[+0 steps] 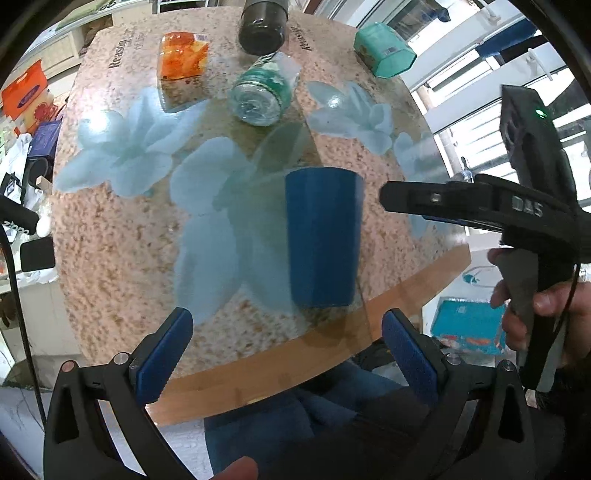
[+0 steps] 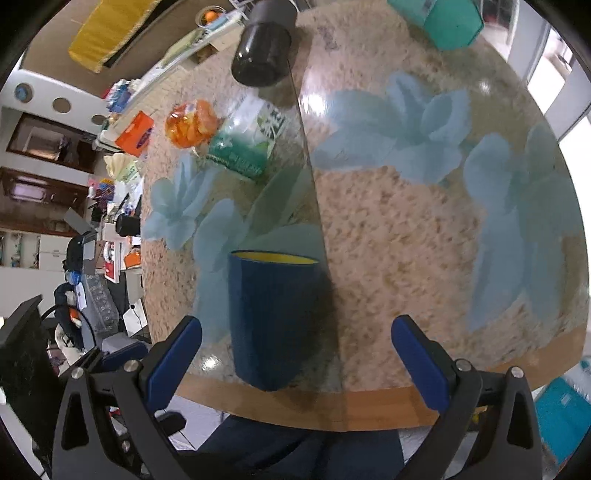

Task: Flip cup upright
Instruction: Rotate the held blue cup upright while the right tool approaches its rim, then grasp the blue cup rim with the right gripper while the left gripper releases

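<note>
A dark blue cup [image 1: 323,236] with a yellow inside stands on the round flowered table [image 1: 122,236], near its front edge. In the right wrist view the cup [image 2: 271,321] shows its open yellow rim at the top and its narrower base toward me. My left gripper [image 1: 290,350] is open and empty, just short of the cup. My right gripper [image 2: 297,356] is open and empty, with the cup between and just ahead of its fingers. The right gripper also shows in the left wrist view [image 1: 461,203], to the right of the cup.
A plastic bottle [image 1: 262,92] lies on its side at the back. A black jar [image 1: 263,26], an orange packet [image 1: 183,55] and a teal box [image 1: 384,50] sit along the far edge. The table's wooden rim [image 2: 332,406] is close to me.
</note>
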`<state>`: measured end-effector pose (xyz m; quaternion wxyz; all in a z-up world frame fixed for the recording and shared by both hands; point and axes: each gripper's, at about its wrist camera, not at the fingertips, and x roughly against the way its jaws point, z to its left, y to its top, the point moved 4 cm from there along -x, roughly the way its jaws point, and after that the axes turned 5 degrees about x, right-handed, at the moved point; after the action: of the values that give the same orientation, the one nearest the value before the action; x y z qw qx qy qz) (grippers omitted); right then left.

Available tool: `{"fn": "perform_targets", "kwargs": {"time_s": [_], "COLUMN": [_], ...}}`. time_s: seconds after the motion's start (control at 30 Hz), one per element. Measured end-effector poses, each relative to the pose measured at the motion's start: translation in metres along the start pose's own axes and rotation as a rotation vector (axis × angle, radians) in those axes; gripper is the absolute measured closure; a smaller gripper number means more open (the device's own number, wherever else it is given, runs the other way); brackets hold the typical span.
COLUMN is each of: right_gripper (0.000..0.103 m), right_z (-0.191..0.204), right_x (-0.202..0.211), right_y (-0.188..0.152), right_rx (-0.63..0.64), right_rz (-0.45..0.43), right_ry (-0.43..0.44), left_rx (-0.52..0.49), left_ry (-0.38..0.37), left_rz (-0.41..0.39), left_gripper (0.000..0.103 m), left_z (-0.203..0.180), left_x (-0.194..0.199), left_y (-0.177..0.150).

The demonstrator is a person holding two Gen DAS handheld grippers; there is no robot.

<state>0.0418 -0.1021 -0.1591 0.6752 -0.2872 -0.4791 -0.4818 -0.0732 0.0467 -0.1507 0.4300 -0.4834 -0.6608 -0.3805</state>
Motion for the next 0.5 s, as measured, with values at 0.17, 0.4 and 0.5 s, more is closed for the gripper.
{"fn": "perform_targets", "kwargs": {"time_s": [0.17,0.4,0.5], "right_gripper": [0.0,0.0,0.0], "right_z": [0.016,0.026,0.023], "right_x": [-0.029,-0.058,-0.067], "right_y": [0.008,0.012,0.012], "right_rx": [-0.049,-0.1,-0.139], "right_rz": [0.056,0.109,0.134], "right_ry": [-0.049,-0.128,-0.137], "left_rx": [-0.066,-0.107,-0.116], "left_ry": [-0.007,-0.058,-0.063], "left_rz": [0.01,0.042,0.042], "left_gripper": [0.0,0.0,0.0], "left_z": [0.014,0.031,0.036], "left_x": [0.005,0.003,0.003], "left_y": [0.004,0.003,0.003]}}
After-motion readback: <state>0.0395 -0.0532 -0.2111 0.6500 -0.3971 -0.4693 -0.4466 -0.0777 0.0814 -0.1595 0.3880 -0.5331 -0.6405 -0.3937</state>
